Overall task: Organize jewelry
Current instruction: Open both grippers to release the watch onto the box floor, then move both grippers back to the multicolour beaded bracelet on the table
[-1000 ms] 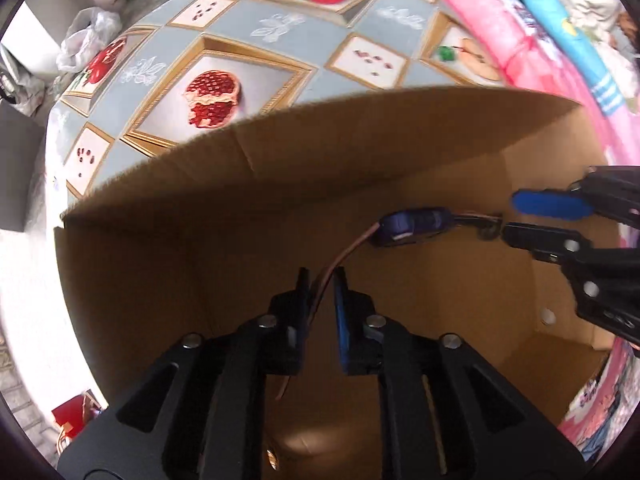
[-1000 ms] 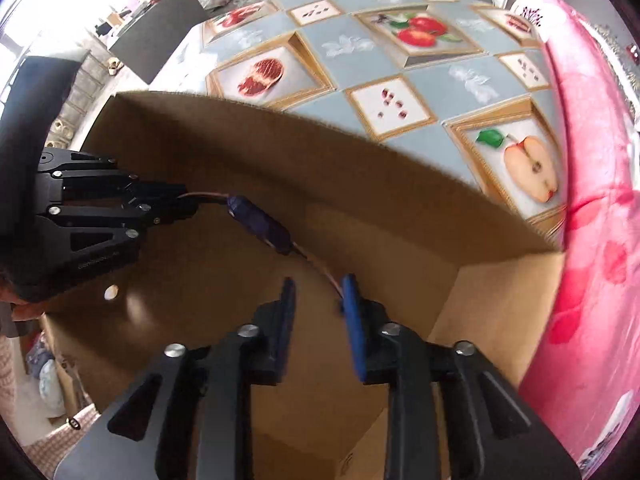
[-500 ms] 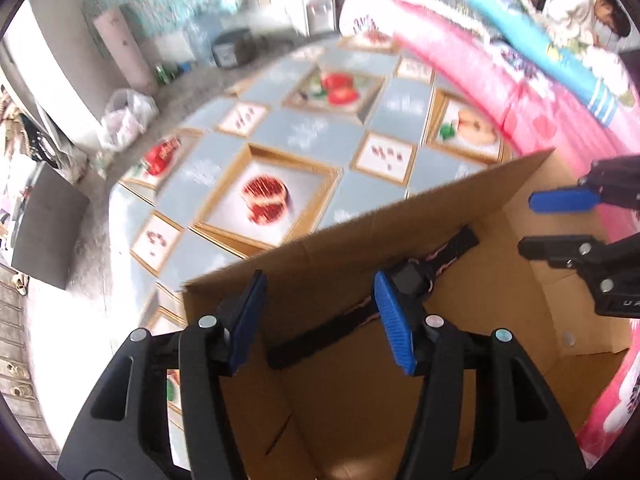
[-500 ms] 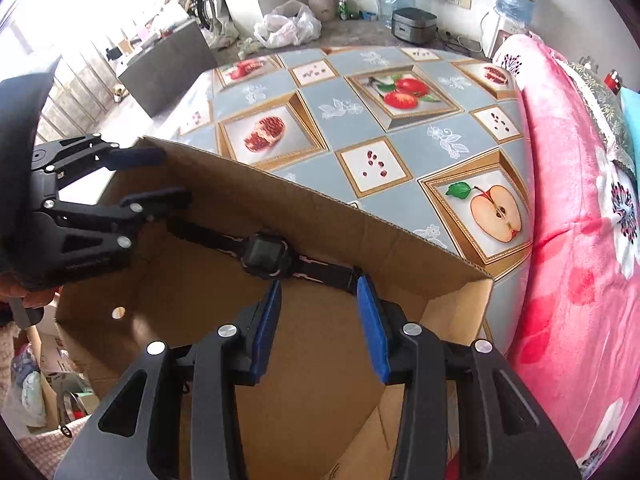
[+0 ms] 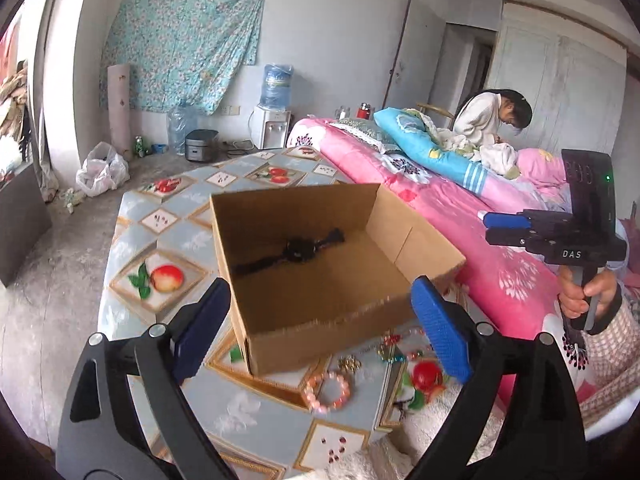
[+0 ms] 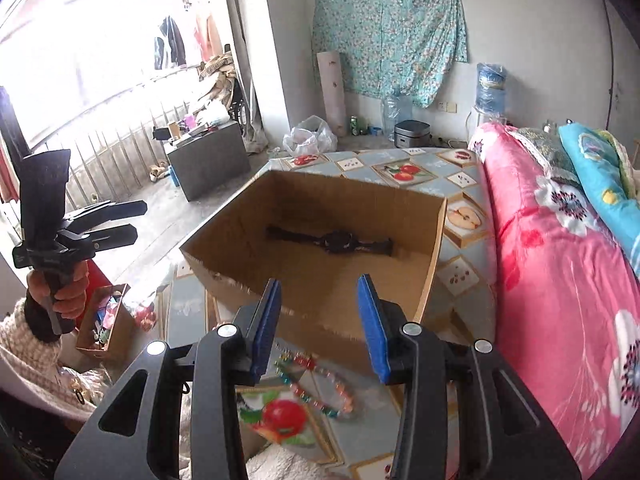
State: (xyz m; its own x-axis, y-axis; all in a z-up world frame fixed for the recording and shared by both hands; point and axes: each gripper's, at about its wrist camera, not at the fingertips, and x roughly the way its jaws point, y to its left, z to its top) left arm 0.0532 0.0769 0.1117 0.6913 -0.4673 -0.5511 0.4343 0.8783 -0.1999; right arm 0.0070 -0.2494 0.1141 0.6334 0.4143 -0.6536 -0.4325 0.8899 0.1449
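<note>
Where box (image 5: 320,320) overlaps: bracelet (image 6: 320,384) half-hidden.

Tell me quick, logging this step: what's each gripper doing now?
Left gripper: opening wide, nothing between its jaws.
Right gripper: open, empty.

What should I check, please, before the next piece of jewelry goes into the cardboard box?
1. Watch lies flat inside the cardboard box: ok.
2. Left gripper empty, jaws opening: ok.
3. Right gripper empty, jaws apart: ok.
4. Both grippers clear of the box: ok.
5. Pink bead bracelet free on the table in front of the box: ok.
6. Coloured bead strand untangled from neighbours: cannot tell.
</note>
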